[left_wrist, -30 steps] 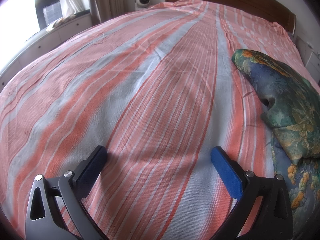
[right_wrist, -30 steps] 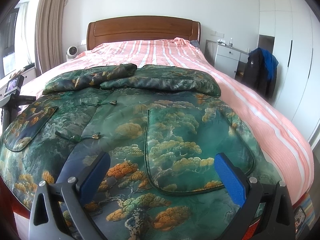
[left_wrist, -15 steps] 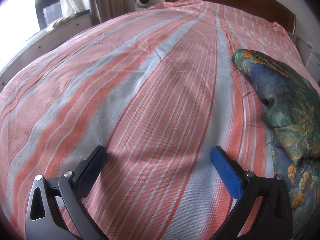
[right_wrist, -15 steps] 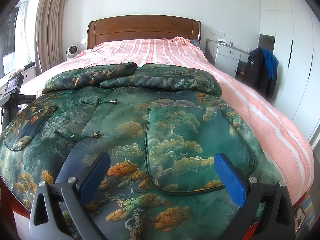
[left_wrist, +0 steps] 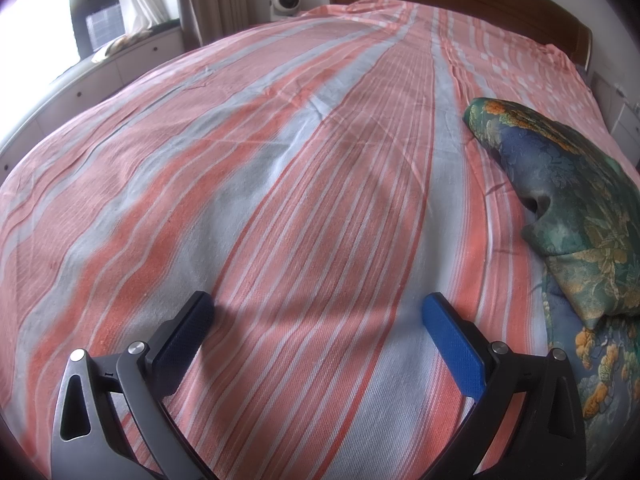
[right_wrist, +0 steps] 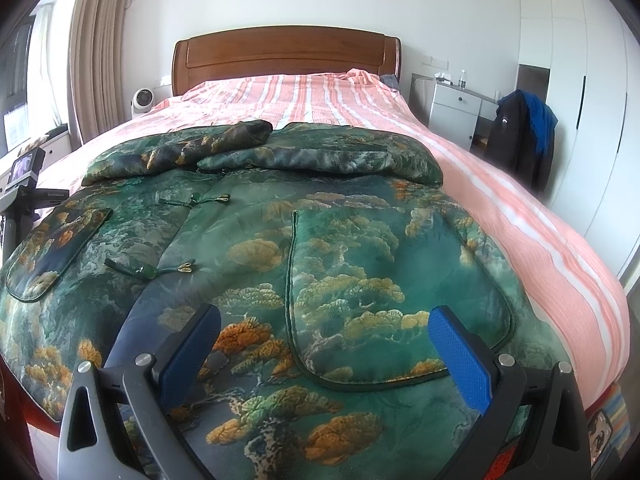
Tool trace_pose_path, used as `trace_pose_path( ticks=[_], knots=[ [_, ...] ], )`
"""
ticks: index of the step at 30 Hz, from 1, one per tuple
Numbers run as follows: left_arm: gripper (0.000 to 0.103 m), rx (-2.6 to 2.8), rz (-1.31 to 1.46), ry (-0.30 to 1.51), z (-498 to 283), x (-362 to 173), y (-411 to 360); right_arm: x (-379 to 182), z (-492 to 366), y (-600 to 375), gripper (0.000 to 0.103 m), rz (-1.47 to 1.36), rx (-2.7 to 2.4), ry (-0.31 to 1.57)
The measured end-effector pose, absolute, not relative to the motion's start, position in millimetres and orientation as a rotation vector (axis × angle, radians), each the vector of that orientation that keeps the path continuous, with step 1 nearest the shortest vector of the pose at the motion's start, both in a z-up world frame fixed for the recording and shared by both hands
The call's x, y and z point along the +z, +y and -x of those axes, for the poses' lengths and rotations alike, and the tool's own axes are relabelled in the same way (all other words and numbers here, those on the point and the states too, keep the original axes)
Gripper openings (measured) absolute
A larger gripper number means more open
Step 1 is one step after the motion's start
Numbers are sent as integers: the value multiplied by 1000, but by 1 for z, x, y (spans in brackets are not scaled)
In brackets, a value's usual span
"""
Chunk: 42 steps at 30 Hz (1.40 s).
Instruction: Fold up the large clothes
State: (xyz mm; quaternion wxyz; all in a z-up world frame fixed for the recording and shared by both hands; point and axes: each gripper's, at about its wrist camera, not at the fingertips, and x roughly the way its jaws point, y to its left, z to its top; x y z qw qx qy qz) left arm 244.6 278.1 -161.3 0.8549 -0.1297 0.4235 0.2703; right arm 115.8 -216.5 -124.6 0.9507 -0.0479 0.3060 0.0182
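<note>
— Where is the garment?

— The green jacket point(right_wrist: 320, 264) with its gold-and-orange tree pattern lies spread flat across the near end of the bed point(right_wrist: 520, 208), on the pink-and-white striped sheet point(left_wrist: 280, 200); both sleeves are folded across the top of it, the left sleeve point(right_wrist: 180, 152) overlapping the end of the right sleeve point(right_wrist: 328, 156); a large patch pocket point(right_wrist: 400, 300) sits on the right front panel and a smaller pocket point(right_wrist: 48, 256) on the left; two knotted frog fastenings point(right_wrist: 160, 270) lie along the front opening.

— And the right claw?

— The right claw point(right_wrist: 324, 332) hangs just above the jacket's lower hem, released, its blue pads point(right_wrist: 460, 356) spread wide with nothing between them; the big pocket's lower edge shows in the gap.

— The left one?

— The left claw point(left_wrist: 316, 316) is released too, jaws far apart over bare striped sheet, casting a shadow on it; it holds nothing; the jacket shows only at the right edge of that view point(left_wrist: 560, 192) — a folded sleeve end with its blue lining.

— Anything else around?

— A wooden headboard point(right_wrist: 286, 56) at the far end; a small white fan point(right_wrist: 143, 100) beside it; beige curtains point(right_wrist: 100, 48) to the left; a white bedside cabinet point(right_wrist: 456, 112) and a dark coat point(right_wrist: 520, 136) over a chair on the right, by white wardrobe doors point(right_wrist: 576, 80).
</note>
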Motion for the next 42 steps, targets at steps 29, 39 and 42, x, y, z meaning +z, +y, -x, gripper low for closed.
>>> trace_pose_path(
  ticks=[29,39,42],
  knots=[
    [103,569,273,890,-245,-161,278,-125,-114,-213,102,107,39,626],
    [103,569,273,890,-245,-161,278,-126,-115,-212,102,108,43,633],
    [103,569,273,890,-244,-161,278,-126,-115,-213,102,107,43,635]
  ],
)
